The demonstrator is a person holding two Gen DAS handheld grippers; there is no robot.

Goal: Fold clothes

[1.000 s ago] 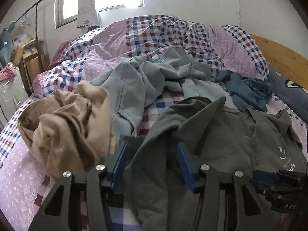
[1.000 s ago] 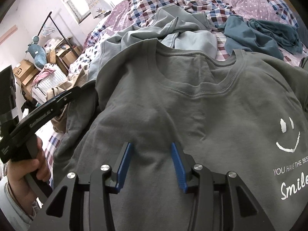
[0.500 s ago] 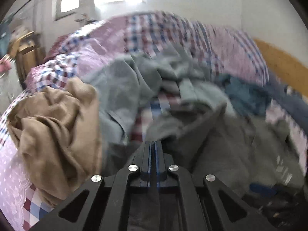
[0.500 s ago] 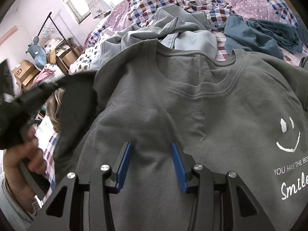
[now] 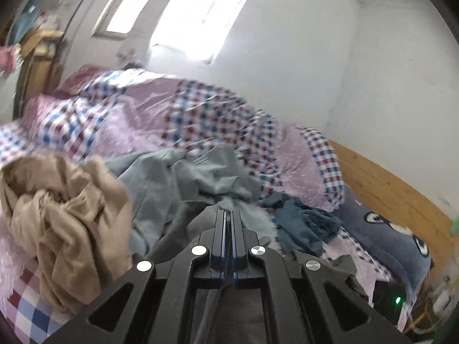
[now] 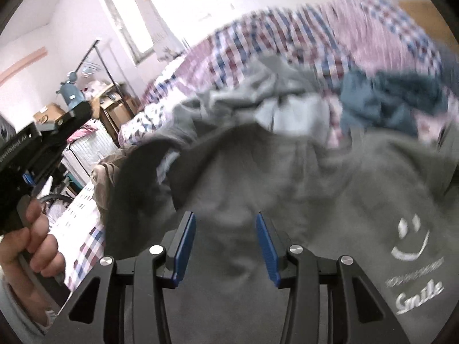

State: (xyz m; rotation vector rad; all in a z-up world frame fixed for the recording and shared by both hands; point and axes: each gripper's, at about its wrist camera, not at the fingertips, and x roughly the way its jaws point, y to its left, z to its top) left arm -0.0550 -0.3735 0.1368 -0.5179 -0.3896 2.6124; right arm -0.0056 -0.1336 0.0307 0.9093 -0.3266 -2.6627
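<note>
A dark grey T-shirt (image 6: 287, 186) with a white smiley and "Smile" print lies bunched on the bed. My right gripper (image 6: 226, 229) hovers just over its chest area, open, with nothing between its blue pads. In the left wrist view my left gripper (image 5: 228, 215) is shut on the shirt's left edge. Dark grey cloth (image 5: 183, 229) hangs from the jaws and runs down under them. A hand (image 6: 31, 238) holds the left gripper's handle at the left of the right wrist view. Both views are blurred by motion.
Other clothes lie on the checked quilt (image 5: 200, 114): a tan garment (image 5: 63, 215) at left, a light grey one (image 5: 178, 177) in the middle, a teal one (image 5: 301, 223) at right. A navy cartoon pillow (image 5: 387, 235) leans by the wooden headboard (image 5: 387, 189). Boxes and a clothes rack (image 6: 94, 57) stand beside the bed.
My left gripper went from open to shut on the T-shirt's edge and has lifted and tilted upward. The shirt's left side has risen and bunched. The right gripper stays open and has tilted up.
</note>
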